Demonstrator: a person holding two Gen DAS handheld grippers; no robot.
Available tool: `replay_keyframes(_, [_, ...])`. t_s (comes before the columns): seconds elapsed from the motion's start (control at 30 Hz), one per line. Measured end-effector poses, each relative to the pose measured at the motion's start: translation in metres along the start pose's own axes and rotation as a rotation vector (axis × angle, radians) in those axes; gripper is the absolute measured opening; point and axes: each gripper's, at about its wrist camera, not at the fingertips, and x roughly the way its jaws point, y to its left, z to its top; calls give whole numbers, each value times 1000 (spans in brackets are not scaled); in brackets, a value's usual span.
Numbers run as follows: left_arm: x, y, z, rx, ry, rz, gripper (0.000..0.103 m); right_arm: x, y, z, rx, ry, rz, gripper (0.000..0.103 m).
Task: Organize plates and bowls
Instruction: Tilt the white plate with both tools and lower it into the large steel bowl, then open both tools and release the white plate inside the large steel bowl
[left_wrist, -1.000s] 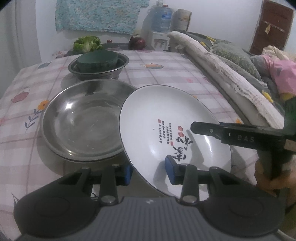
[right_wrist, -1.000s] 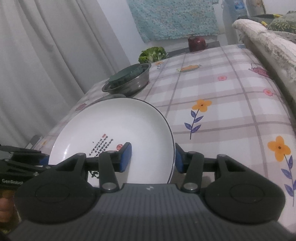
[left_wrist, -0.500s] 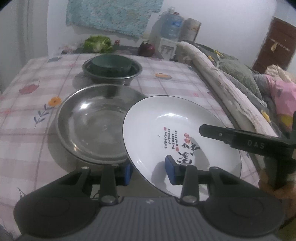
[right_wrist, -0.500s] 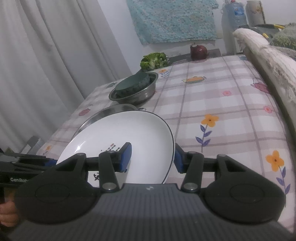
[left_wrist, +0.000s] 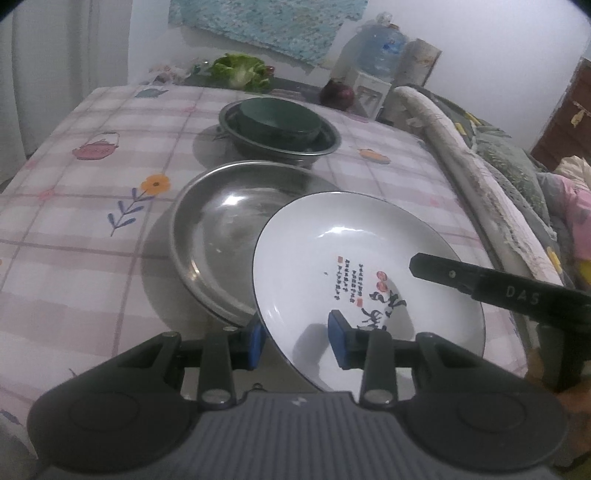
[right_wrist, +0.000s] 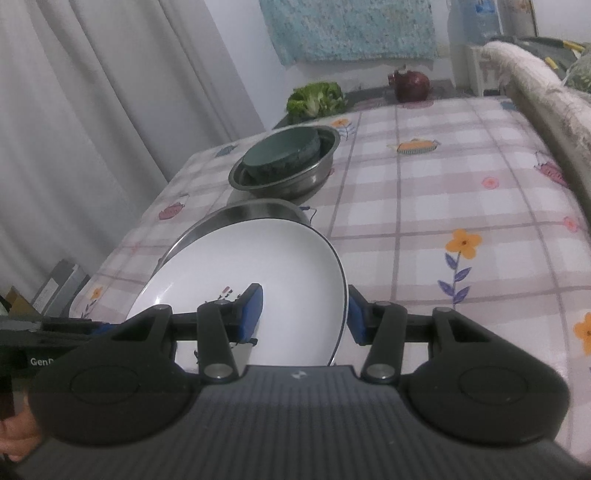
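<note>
1. The white plate (left_wrist: 354, 258) is hanging tilted above the table (left_wrist: 74, 229), with its far-left edge overlapping the wide steel basin (left_wrist: 221, 236). Seen from the left wrist camera, the basin is lying at about 10 o'clock from the plate.
2. The left tongs (left_wrist: 297, 341) are straddling the plate's near rim, one blue pad below and one on the face, and are gripping it.
3. The right tongs (right_wrist: 304, 314) are straddling the opposite rim in the same way and are holding it; their opening is moderate, set by the sloped rim.
4. Handling judgement: the plate is looking like glazed ceramic, so it is probably stiff, fairly heavy, brittle and slick under the pads.
5. Hold points: the rim is the only practical place to grip. Two opposed grips are sharing the weight and resisting tilt.
6. Risk judgement: a chip or a slip is likely if the plate is striking the steel edge.
7. The dark green bowl (left_wrist: 277, 122) is sitting inside the smaller steel bowl (left_wrist: 325, 142) at about 12 o'clock, well apart from the plate.
</note>
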Motion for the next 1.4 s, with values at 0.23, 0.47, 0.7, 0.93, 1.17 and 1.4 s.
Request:
replay_keyframes(0.23, [0, 7, 3, -4, 6, 25, 37, 12, 11, 4, -1, 30, -25, 47])
replay_keyframes(0.47, [0, 13, 8, -19, 6, 31, 37, 16, 19, 10, -15, 46, -49, 48])
replay_keyframes(0.7, [3, 18, 13, -29, 8, 32, 38, 23, 24, 18, -7, 56, -70, 48])
replay_keyframes(0.93, [1, 31, 22, -50, -15, 45, 48, 30, 29, 26, 0, 37, -78, 50])
replay_keyframes(1.17, [-14, 47, 26, -56, -83, 86, 62, 28, 31, 32, 4, 0, -113, 57])
replay_keyframes(1.4, [-13, 60, 27, -57, -117, 99, 79, 26, 20, 24, 72, -10, -125, 61])
